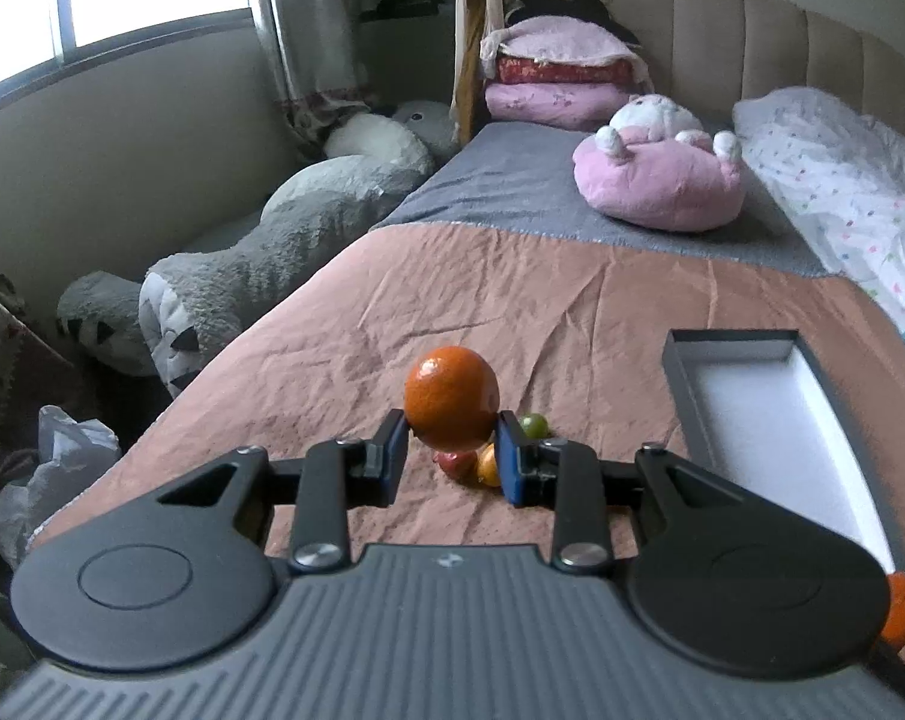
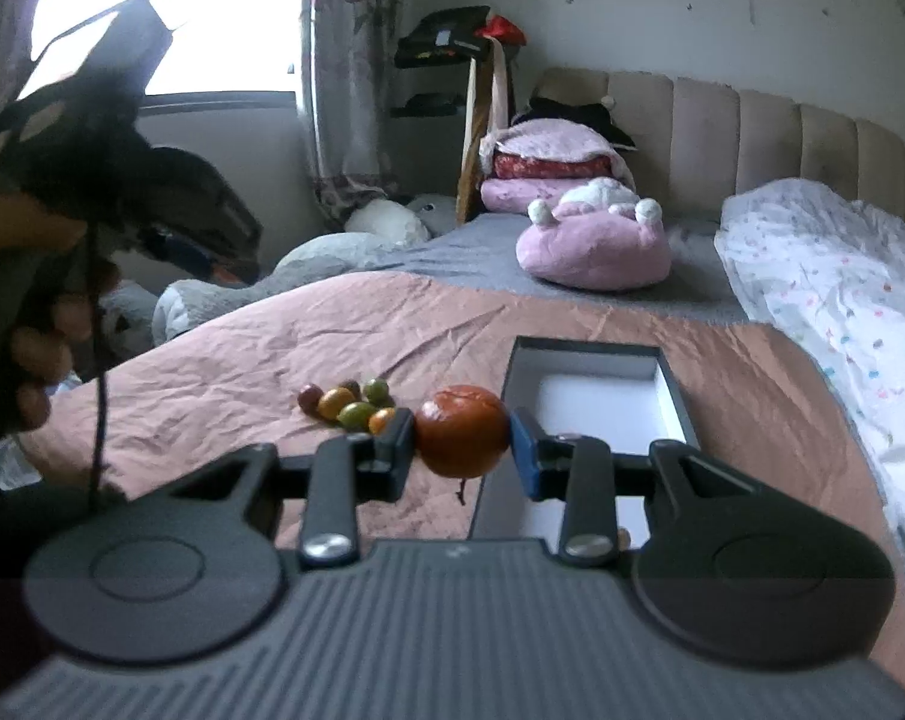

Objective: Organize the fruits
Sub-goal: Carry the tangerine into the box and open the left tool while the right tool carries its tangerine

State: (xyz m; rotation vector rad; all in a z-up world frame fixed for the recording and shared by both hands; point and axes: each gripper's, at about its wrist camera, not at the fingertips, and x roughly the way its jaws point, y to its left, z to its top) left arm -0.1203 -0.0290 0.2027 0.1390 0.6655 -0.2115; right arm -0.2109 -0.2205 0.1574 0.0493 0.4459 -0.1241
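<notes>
Left gripper (image 1: 449, 450) pinches an orange (image 1: 451, 405) between its pads, lifted clear above the pink bedspread (image 1: 392, 312). Right gripper (image 2: 461, 450) is clamped on a second, darker orange fruit (image 2: 461, 431), at the near left edge of the open box (image 2: 674, 384). Small fruits (image 2: 350, 405) lie clustered left of it; count unclear, perhaps six.

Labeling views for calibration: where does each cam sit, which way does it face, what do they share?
Left wrist: on the left gripper, facing up the bed to the headboard; jaws shut on an orange.
Right wrist: on the right gripper, same heading; jaws shut on a darker orange; the hand holding the left gripper shows.
Shared: small fruit pile, open box.
</notes>
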